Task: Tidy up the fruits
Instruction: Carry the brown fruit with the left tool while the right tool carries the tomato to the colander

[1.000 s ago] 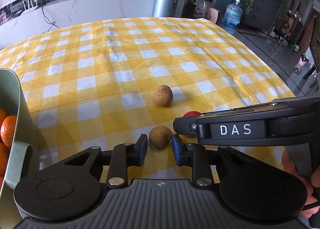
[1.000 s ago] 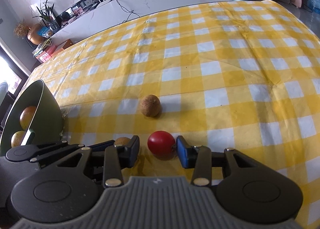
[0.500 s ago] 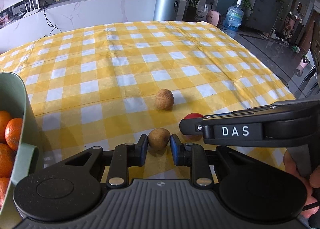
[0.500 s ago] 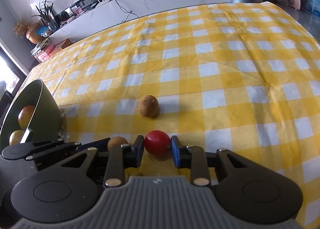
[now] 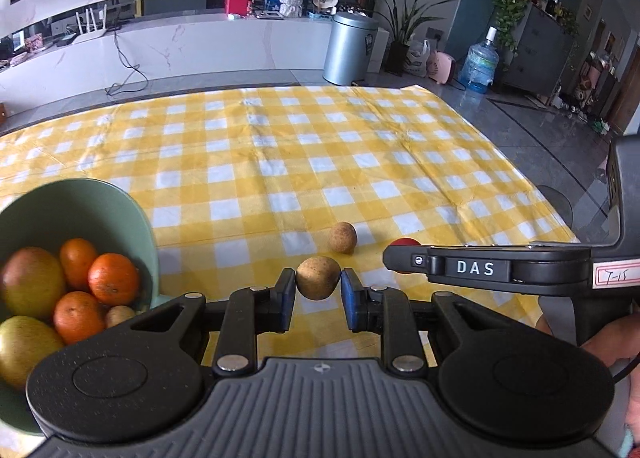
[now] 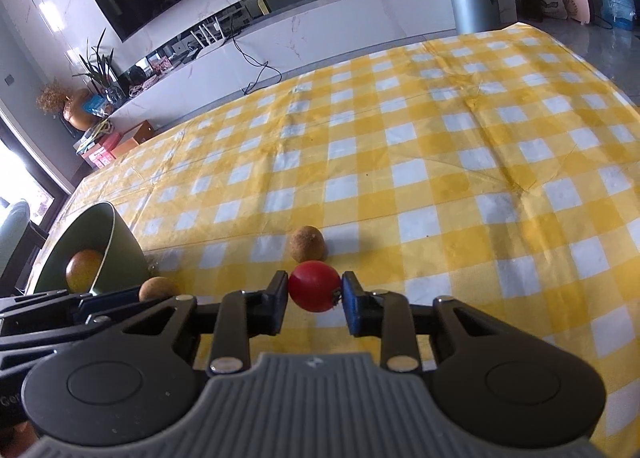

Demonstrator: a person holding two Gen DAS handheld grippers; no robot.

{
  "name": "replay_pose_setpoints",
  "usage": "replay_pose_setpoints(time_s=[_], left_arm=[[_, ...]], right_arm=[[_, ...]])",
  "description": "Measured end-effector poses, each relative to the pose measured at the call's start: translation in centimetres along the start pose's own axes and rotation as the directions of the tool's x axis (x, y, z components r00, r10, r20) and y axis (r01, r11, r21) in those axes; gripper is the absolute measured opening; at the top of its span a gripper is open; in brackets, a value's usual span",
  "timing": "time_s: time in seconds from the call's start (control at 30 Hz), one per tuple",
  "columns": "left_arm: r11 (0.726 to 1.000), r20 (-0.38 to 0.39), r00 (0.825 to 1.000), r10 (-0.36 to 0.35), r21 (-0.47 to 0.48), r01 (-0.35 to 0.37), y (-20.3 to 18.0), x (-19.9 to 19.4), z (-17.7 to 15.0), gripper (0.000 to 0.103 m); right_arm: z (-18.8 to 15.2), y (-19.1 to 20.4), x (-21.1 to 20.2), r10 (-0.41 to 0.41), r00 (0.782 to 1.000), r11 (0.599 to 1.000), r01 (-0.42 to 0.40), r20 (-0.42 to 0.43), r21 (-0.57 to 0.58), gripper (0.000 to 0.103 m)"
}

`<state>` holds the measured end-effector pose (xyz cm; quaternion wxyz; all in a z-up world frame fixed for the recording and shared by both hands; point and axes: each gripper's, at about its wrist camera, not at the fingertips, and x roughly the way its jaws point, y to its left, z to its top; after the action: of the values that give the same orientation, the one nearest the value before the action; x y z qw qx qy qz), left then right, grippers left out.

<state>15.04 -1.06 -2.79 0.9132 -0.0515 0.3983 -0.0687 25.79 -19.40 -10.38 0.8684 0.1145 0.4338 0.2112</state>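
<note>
My left gripper (image 5: pixel 318 286) is shut on a small brown round fruit (image 5: pixel 318 277) and holds it above the checked cloth. My right gripper (image 6: pixel 315 290) is shut on a small red tomato (image 6: pixel 314 286) and holds it off the cloth; it also shows beside the left one (image 5: pixel 405 245). A second brown fruit (image 5: pixel 342 237) lies on the cloth just beyond both grippers, also in the right wrist view (image 6: pixel 307 244). A green bowl (image 5: pixel 132 209) at the left holds oranges (image 5: pixel 113 278) and larger yellow-red fruits (image 5: pixel 32 284).
The yellow and white checked tablecloth (image 5: pixel 320 161) covers the table, with its far edge and right edge in view. Beyond it are a white counter (image 5: pixel 200 45), a metal bin (image 5: pixel 350 47) and a water bottle (image 5: pixel 478 65) on the floor.
Both grippers closed on their fruits and lifted them off the cloth. The views rose, and the bowl's inside has come into the left wrist view.
</note>
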Motion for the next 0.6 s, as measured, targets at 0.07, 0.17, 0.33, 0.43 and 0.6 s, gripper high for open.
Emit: replay_pose_setpoints(time_s=[0.07,0.17,0.33,0.43,0.6], left_arm=[[1.000,0.008,1.000,0.005,-0.012,-0.005,0.3,-1.0,0.2,0.027],[0.999,0.021,1.000,0.010,-0.036,-0.010,1.0,-2.4,0.5,0.027],[0.997,0.048,0.998,0.032,-0.074,-0.029,2.2,-4.2,0.6,0.027],[0.993,0.060,0.998,0.027,-0.118,-0.020,3.3,-5.1,0.5,0.027],[0.982,0.083,0.996,0.044,-0.188,-0.028,5.6,-6.6,0.3,0.027]], right_arm=[[-0.1,0.1,-0.6,0.025,1.000,0.999,-0.025,0.007,0.020,0.025],[-0.4,0.6,-1.3,0.059,0.998,0.997,-0.059,0.012,0.038,0.025],[-1.0,2.6,-2.7,0.107,0.994,0.994,-0.108,0.026,0.023,0.025],[-1.2,3.8,-3.2,0.160,0.987,0.986,-0.161,0.024,0.037,0.025],[-1.1,6.8,-4.0,0.218,0.976,0.976,-0.218,0.022,0.000,0.025]])
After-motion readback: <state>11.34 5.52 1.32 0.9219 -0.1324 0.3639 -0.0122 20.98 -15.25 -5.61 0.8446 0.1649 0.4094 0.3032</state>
